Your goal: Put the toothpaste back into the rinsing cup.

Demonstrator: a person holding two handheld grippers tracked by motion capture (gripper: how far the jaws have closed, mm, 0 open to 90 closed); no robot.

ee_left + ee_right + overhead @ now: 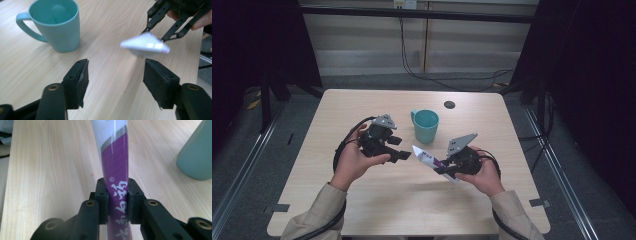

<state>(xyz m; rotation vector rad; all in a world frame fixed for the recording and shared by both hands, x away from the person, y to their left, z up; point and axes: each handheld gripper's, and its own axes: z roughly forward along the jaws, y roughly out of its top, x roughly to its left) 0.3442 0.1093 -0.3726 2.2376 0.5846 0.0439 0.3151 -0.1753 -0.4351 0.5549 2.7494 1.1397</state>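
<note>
A purple and white tube (428, 159) is held above the table, its white flat end pointing toward my left gripper (404, 155). My right gripper (117, 197) is shut on the tube's purple printed part (115, 157). In the left gripper view the left gripper (116, 75) stands open with nothing between its pads. The tube's white end (145, 45) hangs just beyond those pads, with the right gripper (160, 32) behind it. A teal mug (426, 126) stands upright on the table behind both grippers, handle to the left; it is also seen at the upper left in the left gripper view (57, 27).
The light wooden table (362, 200) has a small black round spot (449, 104) near its far edge. Black cables run across the floor behind the table. Dark frame posts stand at both sides.
</note>
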